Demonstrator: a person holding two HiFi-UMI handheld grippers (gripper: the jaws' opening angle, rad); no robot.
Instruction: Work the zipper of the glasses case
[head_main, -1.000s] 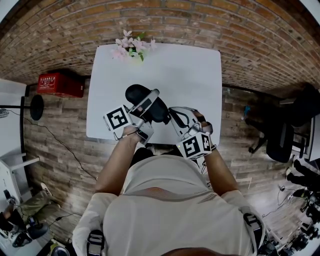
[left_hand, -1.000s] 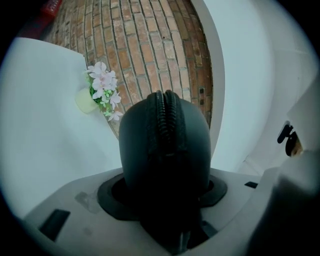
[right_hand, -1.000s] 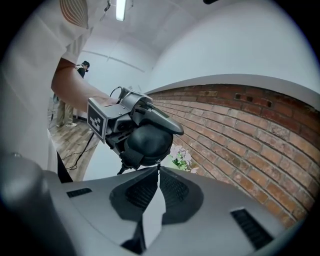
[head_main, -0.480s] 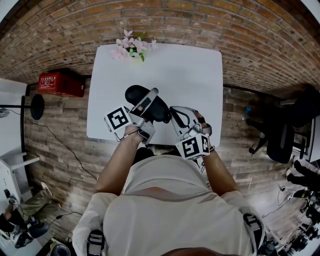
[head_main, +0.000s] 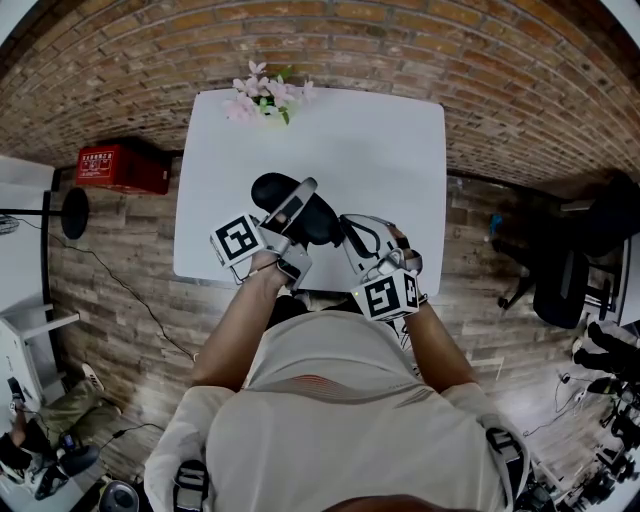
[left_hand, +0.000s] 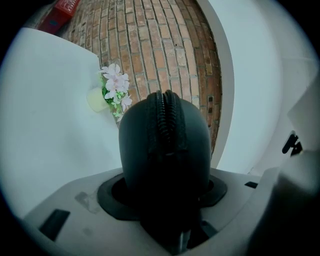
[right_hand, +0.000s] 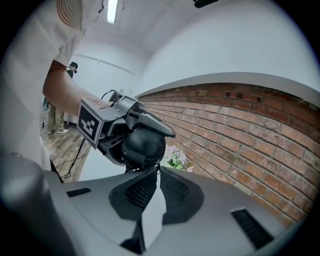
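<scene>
A black glasses case (head_main: 300, 215) is held in the air over the white table (head_main: 380, 150), with my left gripper (head_main: 303, 200) shut across its middle. In the left gripper view the case (left_hand: 165, 145) fills the space between the jaws of that gripper (left_hand: 165, 185), and its closed zipper seam runs up the middle. My right gripper (head_main: 345, 228) is shut and sits at the case's right end. In the right gripper view its tips (right_hand: 156, 170) meet just under the rounded end of the case (right_hand: 145, 145). I cannot tell whether the zipper pull is pinched.
A small pot of pink flowers (head_main: 262, 95) stands at the table's far edge against the brick wall. A red box (head_main: 120, 168) lies on the floor to the left. A dark office chair (head_main: 575, 260) stands to the right.
The right gripper has drifted slightly left and toward me. The left gripper and the case have barely moved.
</scene>
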